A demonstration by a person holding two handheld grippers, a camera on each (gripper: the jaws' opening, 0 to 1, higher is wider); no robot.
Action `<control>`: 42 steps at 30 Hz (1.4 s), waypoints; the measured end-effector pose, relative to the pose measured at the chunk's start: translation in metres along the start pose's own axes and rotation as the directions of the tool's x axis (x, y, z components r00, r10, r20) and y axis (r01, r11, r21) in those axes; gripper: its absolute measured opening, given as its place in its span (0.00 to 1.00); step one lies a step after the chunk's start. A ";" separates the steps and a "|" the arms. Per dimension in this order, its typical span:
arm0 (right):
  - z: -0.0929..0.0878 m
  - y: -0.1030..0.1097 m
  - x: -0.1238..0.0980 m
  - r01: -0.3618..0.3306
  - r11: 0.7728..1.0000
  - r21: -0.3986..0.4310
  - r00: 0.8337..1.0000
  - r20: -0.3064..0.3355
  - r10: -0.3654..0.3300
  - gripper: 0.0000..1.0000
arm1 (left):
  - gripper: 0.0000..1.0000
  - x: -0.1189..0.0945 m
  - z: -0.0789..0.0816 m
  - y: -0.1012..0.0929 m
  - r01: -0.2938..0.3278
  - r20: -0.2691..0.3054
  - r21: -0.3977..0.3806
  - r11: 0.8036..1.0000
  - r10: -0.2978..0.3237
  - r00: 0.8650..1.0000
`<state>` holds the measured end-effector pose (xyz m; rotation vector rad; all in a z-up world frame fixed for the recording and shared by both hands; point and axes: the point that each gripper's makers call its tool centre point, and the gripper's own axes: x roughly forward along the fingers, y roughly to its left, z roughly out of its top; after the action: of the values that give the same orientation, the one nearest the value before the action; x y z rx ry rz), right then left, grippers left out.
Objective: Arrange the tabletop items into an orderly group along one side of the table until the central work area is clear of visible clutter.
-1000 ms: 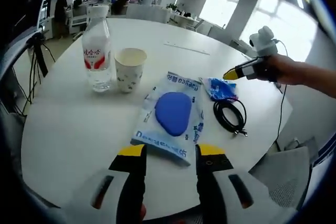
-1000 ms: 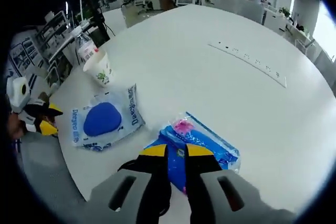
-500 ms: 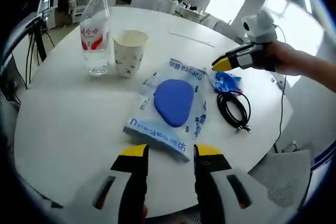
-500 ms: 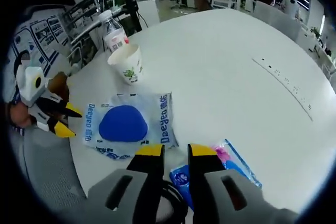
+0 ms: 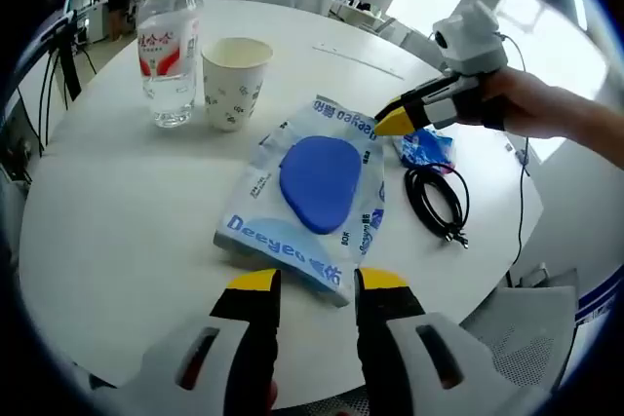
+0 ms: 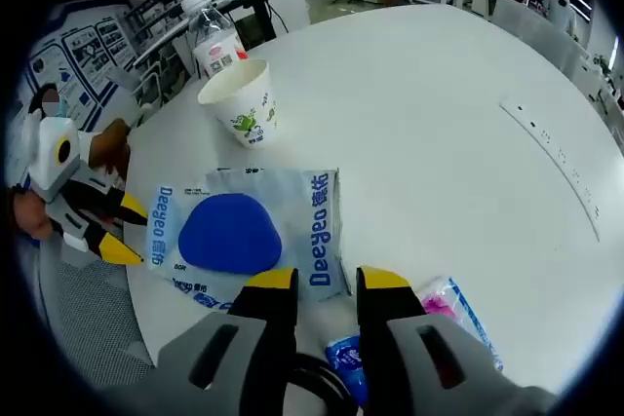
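1. Deeyeo wipes packet (image 5: 314, 190) lies flat mid-table, beside the paper cup (image 5: 233, 82).
2. Left gripper (image 5: 310, 283) and right gripper (image 6: 327, 281): both parted, empty.
3. Packet looks soft, light, slippery; pinch an edge seam.

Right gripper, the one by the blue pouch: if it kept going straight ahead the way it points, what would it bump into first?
Most likely the Deeyeo pouch: the right gripper has its open jaws right at the pouch's near edge. Beyond that stands the paper cup, but depth is hard to judge here.
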<state>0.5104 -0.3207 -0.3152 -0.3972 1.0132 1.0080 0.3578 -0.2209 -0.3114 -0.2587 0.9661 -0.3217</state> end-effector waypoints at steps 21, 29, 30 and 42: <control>-0.009 0.013 -0.006 -0.032 0.998 -0.048 0.999 0.008 0.032 0.00 | 0.06 0.016 -0.015 -0.003 -0.009 -0.087 0.040 0.999 0.013 0.996; -0.020 0.030 -0.018 -0.020 0.999 -0.033 1.000 0.016 0.020 0.00 | 0.02 0.010 -0.017 -0.004 -0.005 -0.087 0.048 0.999 0.009 0.996; -0.020 0.031 -0.020 -0.019 1.000 -0.023 1.000 0.022 0.020 0.00 | 0.02 0.010 -0.017 -0.003 -0.003 -0.087 0.048 0.999 0.008 0.996; -0.032 0.036 -0.043 0.023 0.998 0.060 0.997 0.079 -0.028 0.00 | 0.00 0.002 -0.012 -0.008 0.011 -0.065 0.085 0.996 -0.005 0.998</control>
<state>0.4574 -0.3464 -0.2897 -0.3177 0.9619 0.9616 0.3471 -0.2301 -0.3164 -0.1752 1.0130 -0.3799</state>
